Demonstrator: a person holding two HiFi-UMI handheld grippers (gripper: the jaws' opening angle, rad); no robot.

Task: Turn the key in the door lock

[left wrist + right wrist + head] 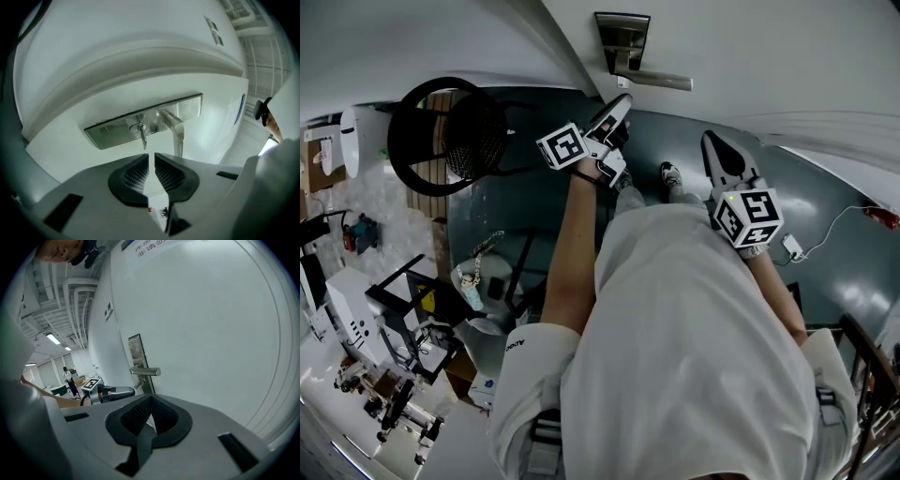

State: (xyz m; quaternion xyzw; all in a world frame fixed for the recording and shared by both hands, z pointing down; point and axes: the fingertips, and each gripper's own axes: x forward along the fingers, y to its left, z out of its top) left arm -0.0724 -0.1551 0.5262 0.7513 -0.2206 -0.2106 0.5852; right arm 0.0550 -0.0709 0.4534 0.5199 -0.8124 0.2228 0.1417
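**Risk: left tongs miss or skew the key**

Head view: left gripper (619, 105) points at the door, near the lock plate (622, 42). Right gripper (712, 142) hangs off to the side, well apart from the lock. The key is too small to make out here.

Left gripper view: jaws a narrow slit apart, nothing between them. Key (142, 133) sticks out of the lock just ahead of the tips, not touching. The slit looks tight for it, so an off-line approach could bump the key or catch the lever handle (176, 129) beside it. A shallow pinch would likely slip when turning.

Right gripper view: jaws together, empty, facing bare door (225, 333). No hazard unless it drifts in.
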